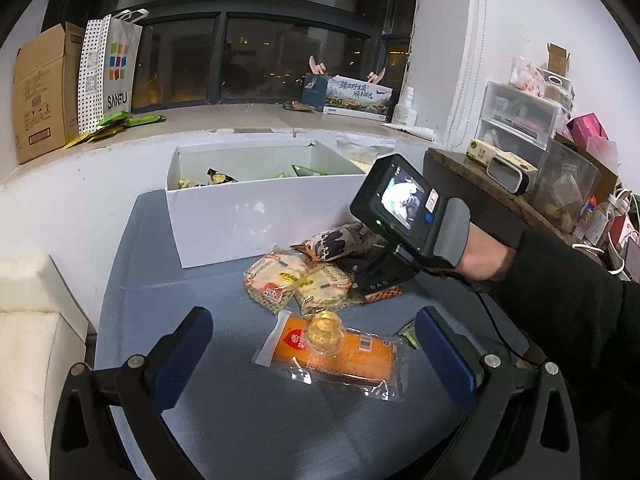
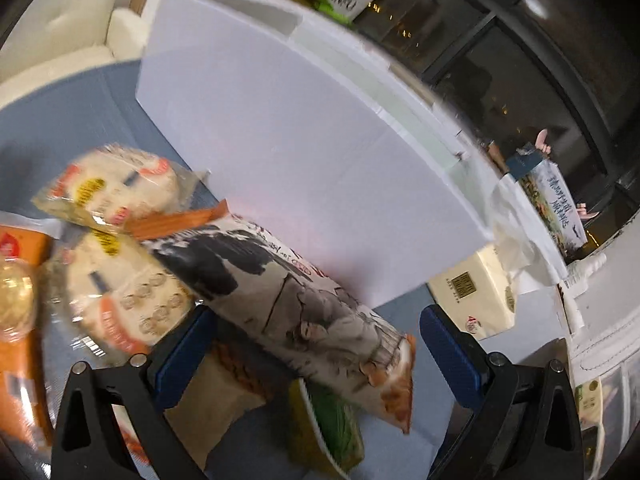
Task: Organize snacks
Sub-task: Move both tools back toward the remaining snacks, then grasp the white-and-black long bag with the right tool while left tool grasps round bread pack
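Snacks lie on a blue-grey table point(image 1: 240, 420) in front of a white box point(image 1: 240, 220) that holds several packets. My left gripper point(image 1: 316, 354) is open above an orange packet point(image 1: 340, 354) with a clear jelly cup point(image 1: 323, 330) on it. Behind lie two rice cracker packs point(image 1: 276, 280) and a black-and-white printed bag point(image 1: 344, 240). My right gripper point(image 2: 318, 354) is open, its fingers either side of the printed bag point(image 2: 288, 304), not closed on it. The cracker packs point(image 2: 120, 280) lie left of it, a green-yellow packet point(image 2: 332, 428) below.
A window ledge point(image 1: 240, 120) carries a cardboard box point(image 1: 40, 92), a SANFU paper bag point(image 1: 108, 72) and green packets point(image 1: 116, 124). A side shelf point(image 1: 480, 184) at right holds drawers and clutter. A white seat point(image 1: 32, 320) stands left. A cream box point(image 2: 480, 296) sits right of the white box.
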A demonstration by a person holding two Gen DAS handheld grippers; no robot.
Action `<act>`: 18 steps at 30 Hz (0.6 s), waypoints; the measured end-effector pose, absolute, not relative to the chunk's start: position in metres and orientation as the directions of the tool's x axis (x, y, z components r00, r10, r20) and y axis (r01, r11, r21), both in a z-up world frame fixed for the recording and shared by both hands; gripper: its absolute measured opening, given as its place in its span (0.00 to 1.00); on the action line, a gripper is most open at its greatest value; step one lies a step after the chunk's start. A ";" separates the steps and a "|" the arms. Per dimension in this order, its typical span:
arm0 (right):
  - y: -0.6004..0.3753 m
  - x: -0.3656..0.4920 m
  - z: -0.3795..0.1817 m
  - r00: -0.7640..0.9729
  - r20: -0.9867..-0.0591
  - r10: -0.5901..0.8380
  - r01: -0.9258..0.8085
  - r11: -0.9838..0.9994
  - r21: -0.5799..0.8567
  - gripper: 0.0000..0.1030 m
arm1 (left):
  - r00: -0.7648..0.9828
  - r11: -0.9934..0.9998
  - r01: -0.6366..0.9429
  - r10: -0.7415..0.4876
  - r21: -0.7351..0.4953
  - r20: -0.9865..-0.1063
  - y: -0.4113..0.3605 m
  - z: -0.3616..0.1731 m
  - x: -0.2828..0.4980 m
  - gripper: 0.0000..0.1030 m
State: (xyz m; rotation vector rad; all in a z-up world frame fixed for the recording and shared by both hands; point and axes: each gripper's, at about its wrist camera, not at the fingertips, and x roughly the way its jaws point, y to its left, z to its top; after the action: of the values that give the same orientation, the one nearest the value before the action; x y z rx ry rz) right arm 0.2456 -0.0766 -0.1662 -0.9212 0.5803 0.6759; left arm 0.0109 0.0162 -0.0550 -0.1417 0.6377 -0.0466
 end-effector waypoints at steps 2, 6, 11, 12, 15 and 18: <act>-0.073 0.249 -0.168 0.638 -0.717 0.279 -0.747 0.449 -0.490 0.88 | 0.802 0.990 -0.003 -0.083 -0.142 -0.591 0.017 -0.056 0.011 1.00; -0.072 0.239 -0.170 0.633 -0.714 0.299 -0.759 0.423 -0.495 0.61 | 0.802 0.989 -0.017 -0.073 -0.144 -0.593 0.022 -0.058 0.011 1.00; -0.089 0.213 -0.146 0.633 -0.659 0.407 -0.769 0.426 -0.476 0.48 | 0.797 0.985 -0.043 -0.066 -0.164 -0.601 0.030 -0.063 0.014 1.00; -0.094 0.209 -0.139 0.631 -0.647 0.428 -0.771 0.435 -0.464 0.44 | 0.794 0.984 -0.043 -0.071 -0.172 -0.603 0.032 -0.064 0.016 1.00; -0.105 0.202 -0.109 0.623 -0.598 0.504 -0.777 0.485 -0.400 0.36 | 0.783 0.982 -0.045 -0.081 -0.185 -0.617 0.037 -0.070 0.025 1.00; -0.121 0.193 -0.080 0.591 -0.552 0.588 -0.797 0.531 -0.289 0.35 | 0.769 0.974 -0.034 -0.117 -0.222 -0.629 0.044 -0.077 0.039 1.00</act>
State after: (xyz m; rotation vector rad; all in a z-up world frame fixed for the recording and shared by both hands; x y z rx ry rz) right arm 0.1935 -0.1209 -0.0797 -0.5552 0.4166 0.8554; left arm 0.0386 0.0436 -0.0767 -0.2272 0.6941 -0.0452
